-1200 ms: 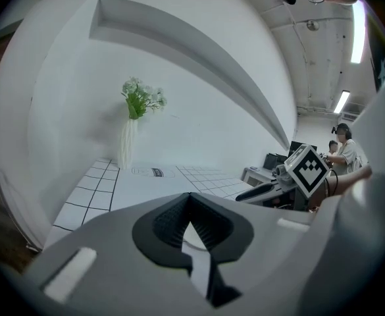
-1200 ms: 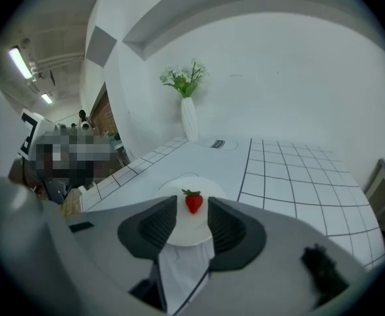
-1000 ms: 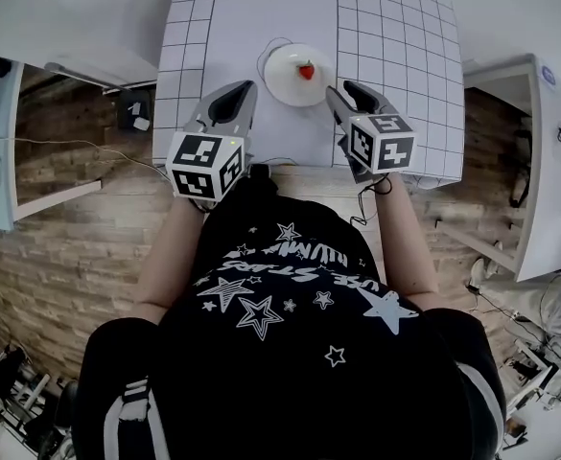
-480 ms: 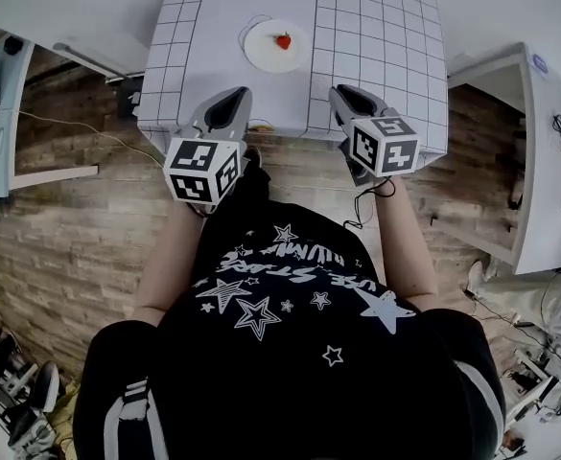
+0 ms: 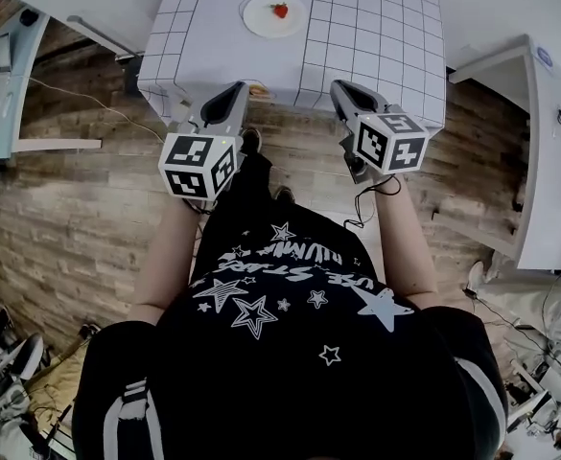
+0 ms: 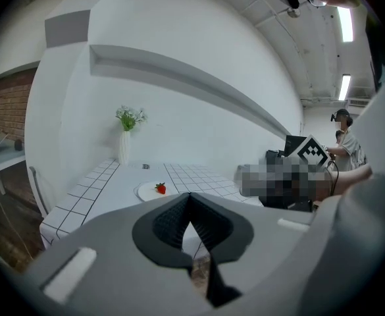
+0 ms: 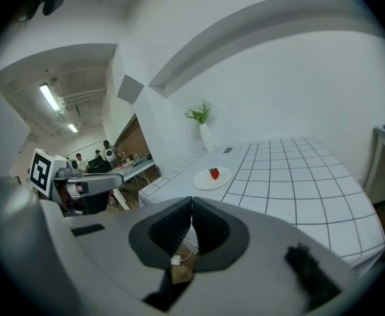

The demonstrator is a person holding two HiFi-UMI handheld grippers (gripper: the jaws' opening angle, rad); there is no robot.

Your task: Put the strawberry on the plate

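A red strawberry (image 5: 279, 11) lies on a round white plate (image 5: 261, 22) on the white gridded table (image 5: 376, 36), far ahead of me. Both grippers hang over the wooden floor, short of the table's near edge and well apart from the plate. My left gripper (image 5: 245, 88) is shut with nothing between its jaws. My right gripper (image 5: 336, 86) is also shut and empty. The left gripper view has the strawberry (image 6: 160, 188) on the plate (image 6: 146, 191) beyond the closed tips (image 6: 190, 195). The right gripper view has the strawberry (image 7: 214, 173), the plate (image 7: 202, 180) and closed tips (image 7: 192, 199).
A white vase with green sprigs (image 6: 124, 147) stands at the table's far end. A white side table (image 5: 539, 113) is at the right and a desk (image 5: 2, 84) at the left. People stand in the background (image 7: 106, 153). Wooden floor (image 5: 88, 218) lies around me.
I have backed away from the table: the plate and strawberry now sit farther off, and both grippers have passed from over the tabletop to over the floor. The right gripper's jaws have come together.
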